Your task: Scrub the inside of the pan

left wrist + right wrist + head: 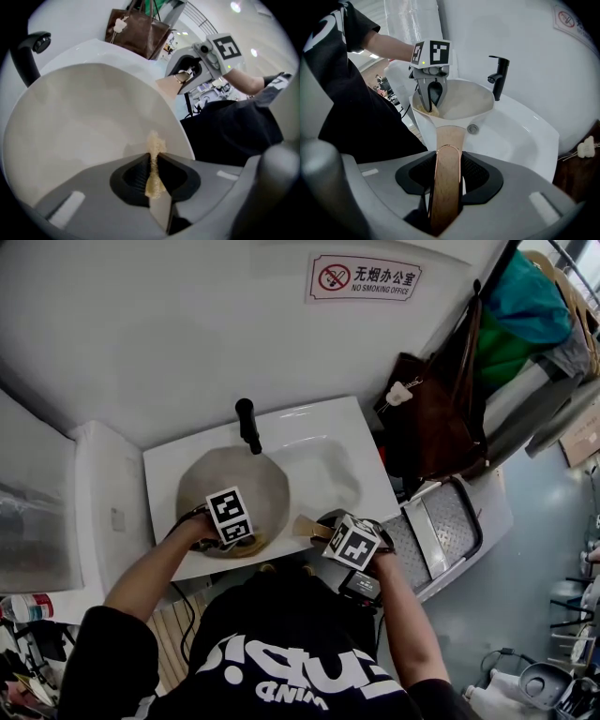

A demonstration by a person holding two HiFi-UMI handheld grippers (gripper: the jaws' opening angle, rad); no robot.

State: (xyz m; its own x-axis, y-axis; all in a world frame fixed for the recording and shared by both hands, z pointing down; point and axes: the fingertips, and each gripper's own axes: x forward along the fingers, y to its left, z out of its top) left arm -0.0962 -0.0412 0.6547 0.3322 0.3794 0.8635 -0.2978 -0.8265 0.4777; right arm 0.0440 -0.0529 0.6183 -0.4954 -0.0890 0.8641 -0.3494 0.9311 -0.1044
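Your left gripper (pixel 153 174) is clamped tight on a thin yellowish scrubbing pad (pixel 153 149), jaws nearly together. The pad is squeezed flat between the fingers and its frayed tip pokes out past them, low in the centre of the left gripper view. That tip sits over the pale inner wall of the pan (pixel 84 122), close to the rim; whether it actually touches cannot be told. In the head view the pan fills the left half of the white sink (pixel 328 457), with the black faucet (pixel 248 426) above it in the frame. The pan's wooden handle (pixel 449 140) runs toward the lower right, straight into your right gripper (pixel 447 182). Its jaws stand partly apart and are closed on the handle's end, which lies lengthwise between the two fingers.
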